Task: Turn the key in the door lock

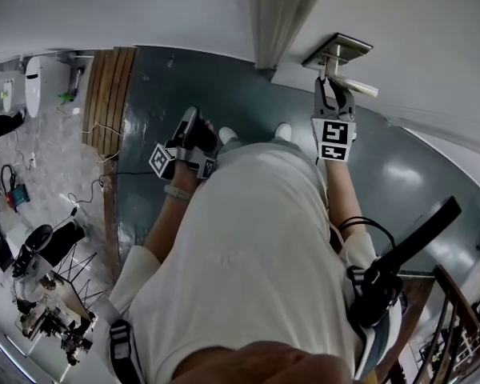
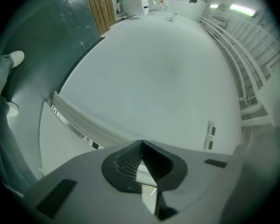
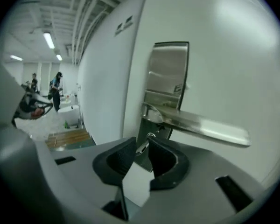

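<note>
Turning the key well starts with the white door [image 3: 233, 55]: I judge the wrist should roll about the keyhole's own line, with no sideways push that would bind the lock. On the door sits the steel lock plate [image 3: 167, 73], and its lever handle [image 3: 200, 124] juts out just above the right gripper [image 3: 141, 149]. That gripper's jaws are pinched on the small key [image 3: 148, 137], which is seated in the plate below the lever. The grip should be firm and clear of the lever, or the thin metal may slip in the pads. The left gripper [image 2: 141, 148] hangs idle, jaws together on nothing, facing a bare white wall [image 2: 154, 69]. Underfoot is a glossy dark green floor [image 1: 224, 86], with wooden planks [image 1: 108, 86] and cluttered equipment [image 1: 40, 278] off to the left.
</note>
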A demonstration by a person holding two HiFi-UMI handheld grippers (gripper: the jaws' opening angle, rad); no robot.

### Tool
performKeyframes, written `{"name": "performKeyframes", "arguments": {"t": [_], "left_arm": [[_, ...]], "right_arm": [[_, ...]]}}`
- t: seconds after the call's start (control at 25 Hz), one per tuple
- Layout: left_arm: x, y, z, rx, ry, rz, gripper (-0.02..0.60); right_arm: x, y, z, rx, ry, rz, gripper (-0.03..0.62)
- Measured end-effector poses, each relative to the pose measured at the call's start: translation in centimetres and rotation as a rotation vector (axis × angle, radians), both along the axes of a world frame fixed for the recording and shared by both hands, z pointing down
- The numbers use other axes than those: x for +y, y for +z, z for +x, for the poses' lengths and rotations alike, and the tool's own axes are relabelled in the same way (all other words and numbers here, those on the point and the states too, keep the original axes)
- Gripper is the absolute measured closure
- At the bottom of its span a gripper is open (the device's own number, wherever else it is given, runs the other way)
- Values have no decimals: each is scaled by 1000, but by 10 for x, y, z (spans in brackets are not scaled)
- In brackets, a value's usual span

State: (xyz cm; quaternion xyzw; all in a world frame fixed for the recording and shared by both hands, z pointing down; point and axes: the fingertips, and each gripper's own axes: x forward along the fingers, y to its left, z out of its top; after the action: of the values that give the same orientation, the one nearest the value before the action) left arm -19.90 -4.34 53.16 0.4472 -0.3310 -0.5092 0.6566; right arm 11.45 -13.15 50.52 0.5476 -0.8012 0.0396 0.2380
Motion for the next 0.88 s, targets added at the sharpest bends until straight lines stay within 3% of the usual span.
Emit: {"name": "performKeyframes", "arguments": {"t": [0.16,0.32,0.52,0.72,0.88], "left_arm": [[1,10,-1,11,3,-3,574],[-2,8,1,27,19,-7,574],[0,6,5,41,33,-9,574],[0,9,5,39,34,-7,574],[2,5,3,36,18,-5,574]], "right_arm": [[25,14,3,244,-102,0,514],[33,20,-2,540,-229,45,465],[32,22,-11,846,-353,131,457],[15,39,-12,1022,-407,169,457],[1,30,-10,1114,-385,188,457]]}}
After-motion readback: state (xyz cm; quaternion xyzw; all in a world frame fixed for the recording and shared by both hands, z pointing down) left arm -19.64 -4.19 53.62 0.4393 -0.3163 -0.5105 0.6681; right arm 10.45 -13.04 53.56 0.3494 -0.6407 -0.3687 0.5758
